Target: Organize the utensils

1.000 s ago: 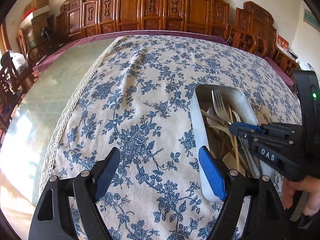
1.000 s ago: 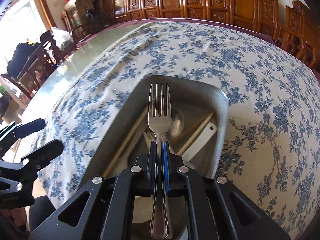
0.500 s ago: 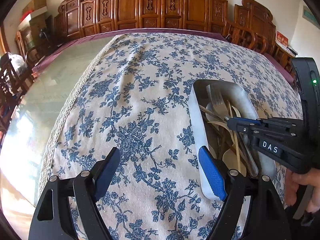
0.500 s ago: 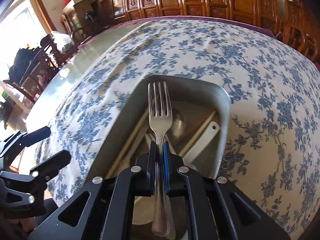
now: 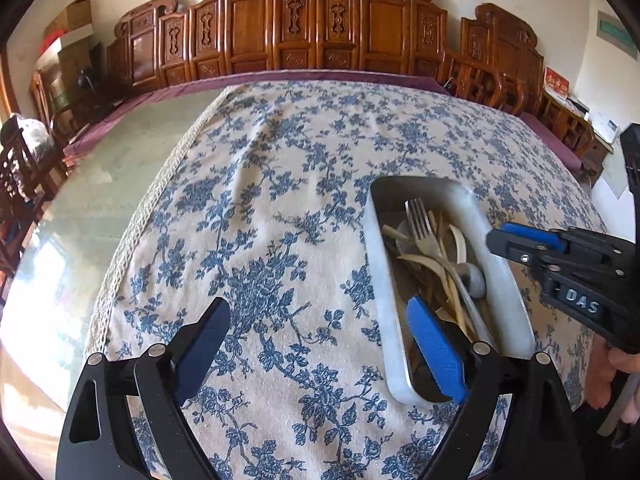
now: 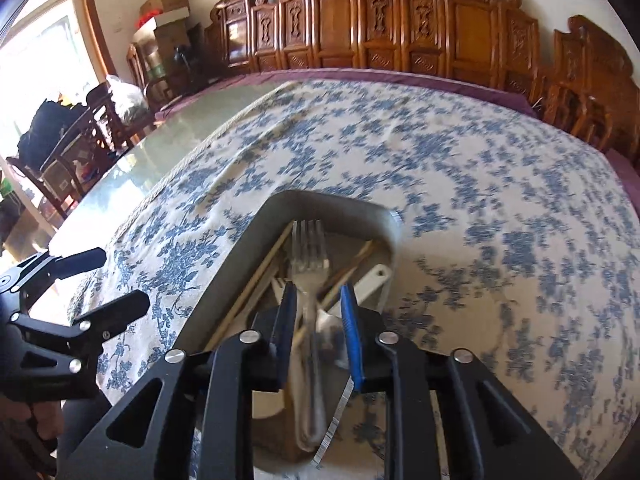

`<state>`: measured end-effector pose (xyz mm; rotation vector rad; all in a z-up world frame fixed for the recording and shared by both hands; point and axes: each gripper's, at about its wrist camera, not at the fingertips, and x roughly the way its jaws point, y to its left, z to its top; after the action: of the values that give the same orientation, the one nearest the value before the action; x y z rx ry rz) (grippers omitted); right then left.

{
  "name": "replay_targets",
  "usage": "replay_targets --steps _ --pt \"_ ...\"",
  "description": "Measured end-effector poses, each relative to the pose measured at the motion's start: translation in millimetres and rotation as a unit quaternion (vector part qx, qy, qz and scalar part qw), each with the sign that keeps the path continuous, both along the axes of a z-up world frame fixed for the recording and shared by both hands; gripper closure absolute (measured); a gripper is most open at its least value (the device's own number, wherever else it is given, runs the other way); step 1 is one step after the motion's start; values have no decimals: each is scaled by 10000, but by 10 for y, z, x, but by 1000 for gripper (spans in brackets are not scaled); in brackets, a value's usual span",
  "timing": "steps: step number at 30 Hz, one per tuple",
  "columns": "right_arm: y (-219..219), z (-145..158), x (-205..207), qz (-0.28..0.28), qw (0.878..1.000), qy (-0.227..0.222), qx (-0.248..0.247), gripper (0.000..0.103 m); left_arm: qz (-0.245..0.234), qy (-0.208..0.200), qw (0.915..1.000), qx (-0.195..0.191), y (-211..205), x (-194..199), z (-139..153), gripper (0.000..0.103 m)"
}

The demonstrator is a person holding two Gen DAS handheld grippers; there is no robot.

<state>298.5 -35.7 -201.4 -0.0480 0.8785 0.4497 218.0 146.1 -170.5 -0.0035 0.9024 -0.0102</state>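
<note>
A metal tray [image 5: 380, 264] sits on the floral tablecloth and holds a steel fork [image 5: 420, 226], pale spoons and wooden chopsticks. In the right wrist view the fork [image 6: 308, 256] lies in the tray [image 6: 248, 248] between the parted fingers of my right gripper [image 6: 318, 300], which is open and above the tray's near end. The right gripper also shows in the left wrist view [image 5: 516, 240], over the tray's right rim. My left gripper [image 5: 320, 344] is open and empty, low over the cloth, its right finger beside the tray's left wall.
The blue floral tablecloth [image 5: 280, 184] covers most of a glass-topped table [image 5: 100, 200]. Carved wooden chairs [image 5: 320, 32] line the far edge. More chairs and bags stand at the left [image 6: 68, 136].
My right gripper has opened and let go of the fork, which now lies in the tray. The right gripper has drawn back a little. The left gripper has barely moved.
</note>
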Motion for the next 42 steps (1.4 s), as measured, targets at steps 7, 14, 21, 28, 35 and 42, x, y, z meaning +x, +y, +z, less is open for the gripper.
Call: replay_targets --steps 7,14,21,28,35,42 --pt "-350 195 -197 -247 9991 -336 27 55 -213 -237 9995 14 -174 -84 135 8" --pt "-668 370 -459 -488 9967 -642 21 20 -220 -298 9993 110 -427 -163 198 8" --pt "-995 511 -771 -731 9936 -860 34 3 -172 -317 9993 39 -668 -274 272 8" --pt "-1285 632 -1049 -975 9901 -1002 95 3 -237 -436 9987 -117 -897 -459 447 8" --pt "-1538 739 -1293 -1186 9864 -1124 169 3 -330 -515 9981 -90 -1095 -655 557 8" --pt "-1695 896 -1551 -1351 9824 -1268 240 3 -352 -687 9970 -87 -1183 -923 742 8"
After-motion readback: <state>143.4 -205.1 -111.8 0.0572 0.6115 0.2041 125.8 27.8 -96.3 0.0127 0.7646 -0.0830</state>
